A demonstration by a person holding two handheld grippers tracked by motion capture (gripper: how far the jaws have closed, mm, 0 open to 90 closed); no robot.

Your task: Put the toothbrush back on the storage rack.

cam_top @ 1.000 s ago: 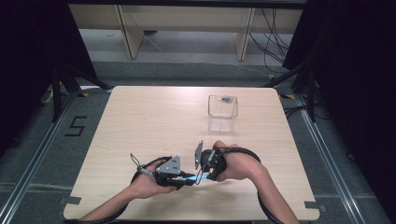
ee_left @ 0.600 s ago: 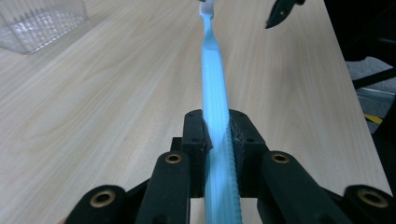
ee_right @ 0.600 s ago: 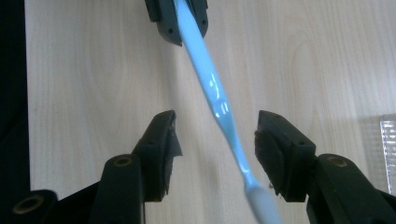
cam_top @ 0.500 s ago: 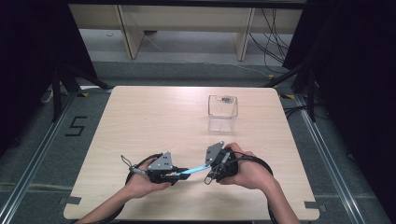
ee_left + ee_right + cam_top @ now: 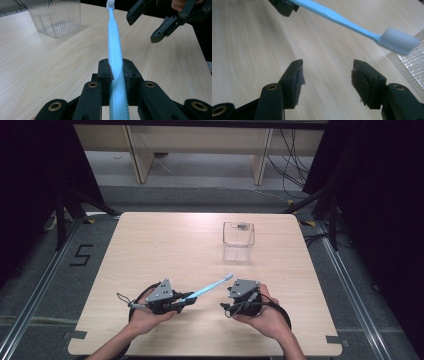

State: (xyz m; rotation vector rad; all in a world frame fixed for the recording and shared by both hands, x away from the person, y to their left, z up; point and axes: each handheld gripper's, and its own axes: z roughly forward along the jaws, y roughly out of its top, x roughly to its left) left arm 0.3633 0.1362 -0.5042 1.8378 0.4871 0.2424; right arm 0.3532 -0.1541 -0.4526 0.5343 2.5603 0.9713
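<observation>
A light blue toothbrush [image 5: 210, 286] with white bristles [image 5: 399, 40] is held off the table, its head pointing toward a clear plastic container [image 5: 238, 240]. My left gripper [image 5: 189, 297] is shut on the ribbed handle [image 5: 113, 37], the jaws clamping it from both sides [image 5: 115, 67]. My right gripper [image 5: 226, 309] stands open a short way to the right, nothing between its jaws [image 5: 327, 72]. The brush head passes above and beyond them. In the left gripper view the right gripper [image 5: 143, 26] hangs open beside the brush's neck, apart from it.
The clear container [image 5: 56, 17] stands upright on the far right part of the wooden table [image 5: 165, 245]. Its ribbed corner [image 5: 414, 60] shows at the right edge of the right gripper view. Dark frames and cables surround the table.
The right gripper has let go of the toothbrush and drawn away to the right. The left gripper keeps the brush and has shifted slightly left, so the two hands are now apart.
</observation>
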